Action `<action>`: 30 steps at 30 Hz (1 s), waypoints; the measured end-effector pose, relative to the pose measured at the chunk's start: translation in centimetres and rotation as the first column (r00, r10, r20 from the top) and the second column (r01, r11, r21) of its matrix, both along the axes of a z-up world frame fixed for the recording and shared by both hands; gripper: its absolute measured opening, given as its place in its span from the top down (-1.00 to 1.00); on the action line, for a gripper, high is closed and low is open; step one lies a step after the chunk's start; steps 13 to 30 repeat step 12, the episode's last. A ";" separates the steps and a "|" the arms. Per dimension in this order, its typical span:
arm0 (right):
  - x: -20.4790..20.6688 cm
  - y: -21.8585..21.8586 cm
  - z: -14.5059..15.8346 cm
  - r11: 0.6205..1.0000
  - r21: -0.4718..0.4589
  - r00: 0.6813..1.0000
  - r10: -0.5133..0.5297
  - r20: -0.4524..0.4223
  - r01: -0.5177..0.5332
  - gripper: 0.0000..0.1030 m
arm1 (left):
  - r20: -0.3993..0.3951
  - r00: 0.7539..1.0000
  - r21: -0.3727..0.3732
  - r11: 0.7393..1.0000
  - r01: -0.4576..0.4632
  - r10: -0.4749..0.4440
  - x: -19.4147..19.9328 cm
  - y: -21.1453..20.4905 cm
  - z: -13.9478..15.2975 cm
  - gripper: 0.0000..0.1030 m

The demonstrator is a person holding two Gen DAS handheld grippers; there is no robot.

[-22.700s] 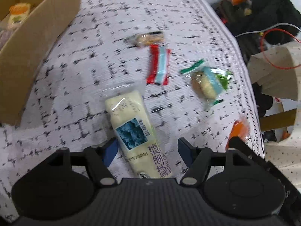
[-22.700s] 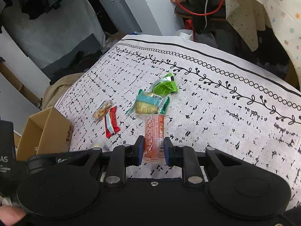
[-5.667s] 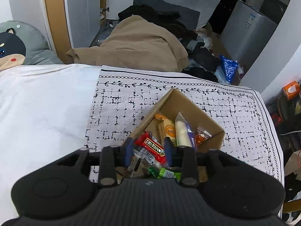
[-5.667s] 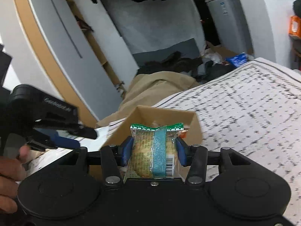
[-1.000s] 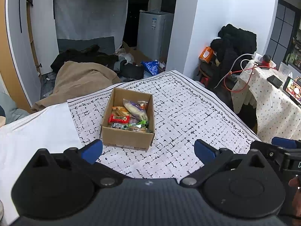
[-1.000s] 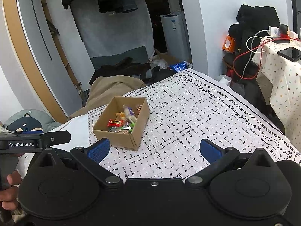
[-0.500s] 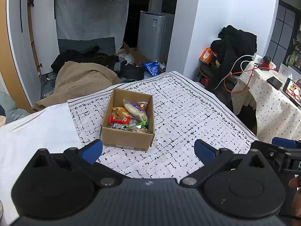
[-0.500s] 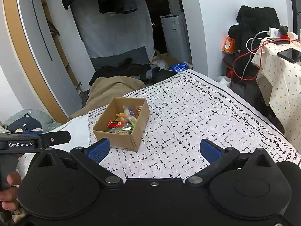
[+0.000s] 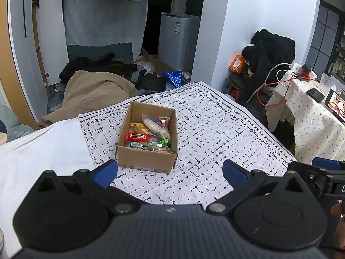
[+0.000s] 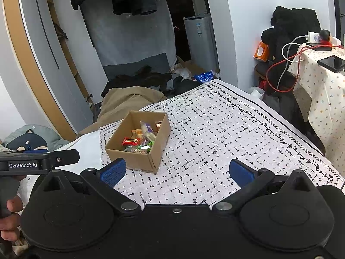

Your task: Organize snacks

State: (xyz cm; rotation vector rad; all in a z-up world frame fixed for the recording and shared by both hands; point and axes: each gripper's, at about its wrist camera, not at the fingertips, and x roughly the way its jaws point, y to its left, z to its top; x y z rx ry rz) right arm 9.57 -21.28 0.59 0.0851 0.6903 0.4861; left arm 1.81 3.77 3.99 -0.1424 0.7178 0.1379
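Left gripper (image 9: pixel 170 173) and right gripper (image 10: pixel 175 171), both spread and empty; snacks (image 9: pixel 148 137) gathered in box (image 9: pixel 146 161) ahead; cloth (image 9: pixel 215 142) should be checked for strays

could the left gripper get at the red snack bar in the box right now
Probably yes. The left gripper is open and empty, the cardboard box has no lid, and the red snack bar lies on top of the other snacks, uncovered.
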 end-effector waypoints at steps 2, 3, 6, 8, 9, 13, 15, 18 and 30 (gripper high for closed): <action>0.0 -0.1 -0.1 1.000 0.001 1.000 0.000 -0.002 0.000 -1.00 | 0.000 1.000 0.001 1.000 0.002 -0.002 0.0 0.0 0.0 -1.00; 0.0 -0.1 -0.2 1.000 0.000 1.000 0.000 -0.003 0.000 -1.00 | 0.000 1.000 0.002 1.000 0.001 -0.001 0.0 0.0 0.0 -1.00; 0.1 -0.1 -0.3 1.000 -0.001 1.000 -0.001 -0.008 0.001 -1.00 | 0.002 1.000 -0.001 1.000 0.005 -0.005 0.0 0.0 0.0 -1.00; 0.2 -0.1 -0.5 1.000 -0.002 1.000 -0.002 -0.011 0.002 -1.00 | 0.002 1.000 -0.001 1.000 0.007 -0.007 0.0 -0.1 -0.2 -1.00; 0.2 -0.1 -0.6 1.000 -0.004 1.000 -0.002 -0.013 0.002 -1.00 | 0.002 1.000 -0.001 1.000 0.007 -0.007 0.0 0.0 -0.2 -1.00; 0.3 0.0 -0.9 1.000 -0.009 1.000 -0.001 -0.019 0.001 -1.00 | -0.001 1.000 -0.009 1.000 0.005 -0.005 0.1 0.0 -0.6 -1.00; 0.3 0.0 -0.9 1.000 -0.009 1.000 -0.001 -0.019 0.001 -1.00 | -0.001 1.000 -0.009 1.000 0.005 -0.005 0.1 0.0 -0.6 -1.00; 0.3 0.0 -0.9 1.000 -0.009 1.000 -0.001 -0.019 0.001 -1.00 | -0.001 1.000 -0.009 1.000 0.005 -0.005 0.1 0.0 -0.6 -1.00; 0.3 0.0 -0.9 1.000 -0.009 1.000 -0.001 -0.019 0.001 -1.00 | -0.001 1.000 -0.009 1.000 0.005 -0.005 0.1 0.0 -0.6 -1.00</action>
